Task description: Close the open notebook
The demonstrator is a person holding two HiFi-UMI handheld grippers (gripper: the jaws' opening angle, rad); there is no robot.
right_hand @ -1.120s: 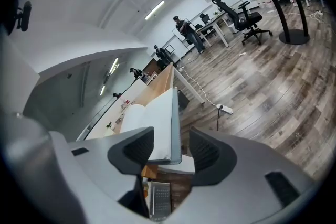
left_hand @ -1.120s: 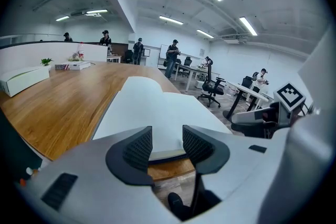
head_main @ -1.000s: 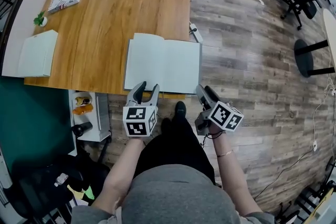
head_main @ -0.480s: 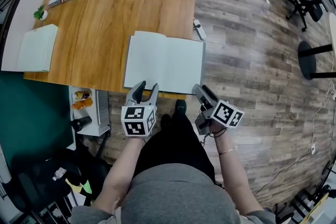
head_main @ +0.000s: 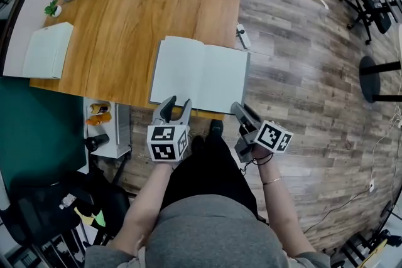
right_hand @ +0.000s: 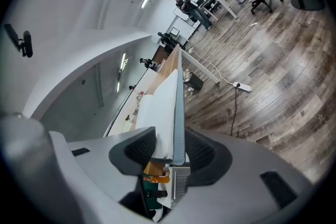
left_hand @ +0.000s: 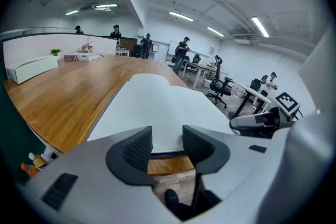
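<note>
While right gripper (head_main: 242, 108) jaws are closing around notebook (head_main: 201, 75) edge, left gripper (head_main: 177, 102) jaws stand apart, empty.

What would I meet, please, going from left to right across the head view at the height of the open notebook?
white box → open notebook → black table base
</note>
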